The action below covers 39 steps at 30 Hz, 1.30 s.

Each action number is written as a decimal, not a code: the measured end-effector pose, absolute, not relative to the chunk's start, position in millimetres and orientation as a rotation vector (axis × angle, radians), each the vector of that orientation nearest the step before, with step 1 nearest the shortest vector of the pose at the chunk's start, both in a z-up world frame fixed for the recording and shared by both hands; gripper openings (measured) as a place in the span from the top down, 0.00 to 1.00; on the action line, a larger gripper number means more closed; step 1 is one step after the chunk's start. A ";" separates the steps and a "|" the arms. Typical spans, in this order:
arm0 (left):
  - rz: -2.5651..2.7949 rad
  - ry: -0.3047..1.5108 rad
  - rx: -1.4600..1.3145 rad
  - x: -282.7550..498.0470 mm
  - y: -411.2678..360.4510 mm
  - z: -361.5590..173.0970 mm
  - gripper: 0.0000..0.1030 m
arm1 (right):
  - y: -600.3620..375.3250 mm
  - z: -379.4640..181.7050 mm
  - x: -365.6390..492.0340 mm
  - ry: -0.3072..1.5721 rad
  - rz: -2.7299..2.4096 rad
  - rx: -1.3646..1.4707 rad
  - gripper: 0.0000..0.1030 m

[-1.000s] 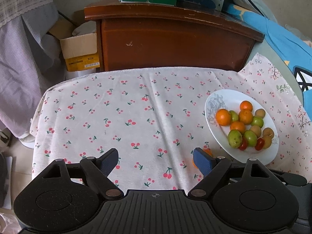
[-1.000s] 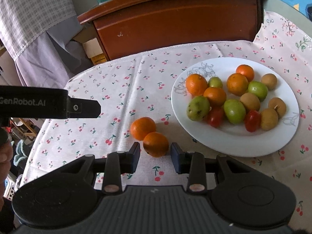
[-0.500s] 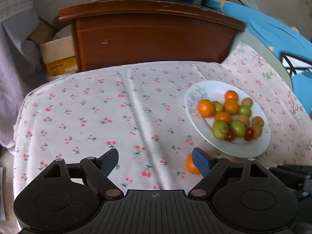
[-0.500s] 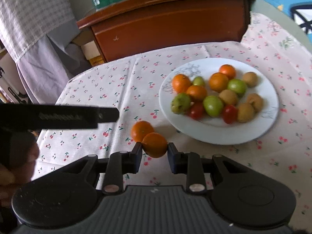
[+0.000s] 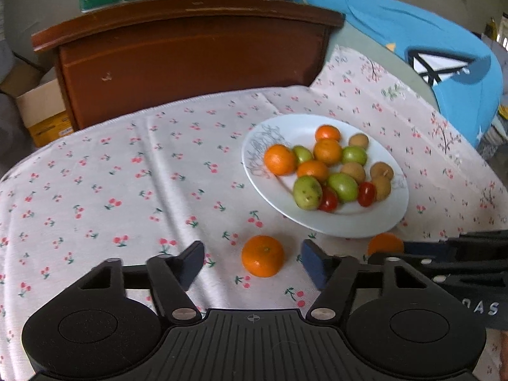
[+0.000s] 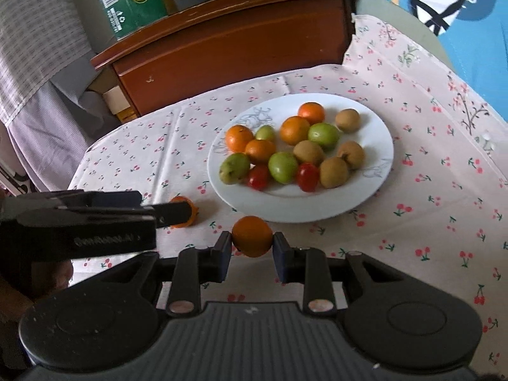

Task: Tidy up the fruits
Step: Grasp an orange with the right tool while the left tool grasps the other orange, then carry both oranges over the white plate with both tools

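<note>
A white plate [image 5: 374,222] [image 6: 377,130] holds several tangerines, green fruits, brown fruits and two cherry tomatoes. My right gripper [image 6: 251,247] is shut on a tangerine [image 6: 252,236] and holds it just in front of the plate's near rim; that tangerine also shows in the left wrist view [image 5: 385,243]. A second tangerine [image 5: 262,255] lies on the cloth between the open fingers of my left gripper [image 5: 252,262]. In the right wrist view this tangerine [image 6: 185,211] is partly hidden behind the left gripper.
The table carries a white cherry-print cloth [image 5: 127,174]. A brown wooden cabinet [image 5: 190,54] stands behind it with a green carton [image 6: 130,0] on top. A cardboard box [image 5: 38,108] sits at the left. Blue fabric [image 5: 428,47] lies at the right.
My right gripper closed on one tangerine and lifted it toward the plate. My left gripper moved right and forward, so the other tangerine now sits between its open fingers.
</note>
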<state>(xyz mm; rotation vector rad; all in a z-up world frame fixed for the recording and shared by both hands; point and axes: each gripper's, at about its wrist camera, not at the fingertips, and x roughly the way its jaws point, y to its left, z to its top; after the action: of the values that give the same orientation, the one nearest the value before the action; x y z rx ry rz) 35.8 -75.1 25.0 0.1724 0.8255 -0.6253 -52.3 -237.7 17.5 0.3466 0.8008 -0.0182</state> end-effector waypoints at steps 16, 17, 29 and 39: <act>-0.642 0.810 0.146 38.0 -77.3 26.1 0.72 | -239.8 21.0 -52.0 0.784 -0.023 0.380 0.73; -0.638 0.806 0.132 39.3 -76.0 28.8 0.72 | -239.7 22.1 -52.1 0.778 -0.022 0.380 0.73; -0.677 0.728 0.046 55.2 -88.4 54.6 0.72 | -251.3 50.8 -34.8 0.689 -0.050 0.370 0.73; -0.725 0.714 0.033 66.4 -120.6 52.5 0.72 | -278.2 58.2 -8.6 0.657 -0.106 0.366 0.73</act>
<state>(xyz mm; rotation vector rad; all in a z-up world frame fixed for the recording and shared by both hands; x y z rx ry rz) 66.4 -120.6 52.5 0.0326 0.7139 -0.7255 -8.6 -278.2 58.2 0.3659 0.6574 -0.1065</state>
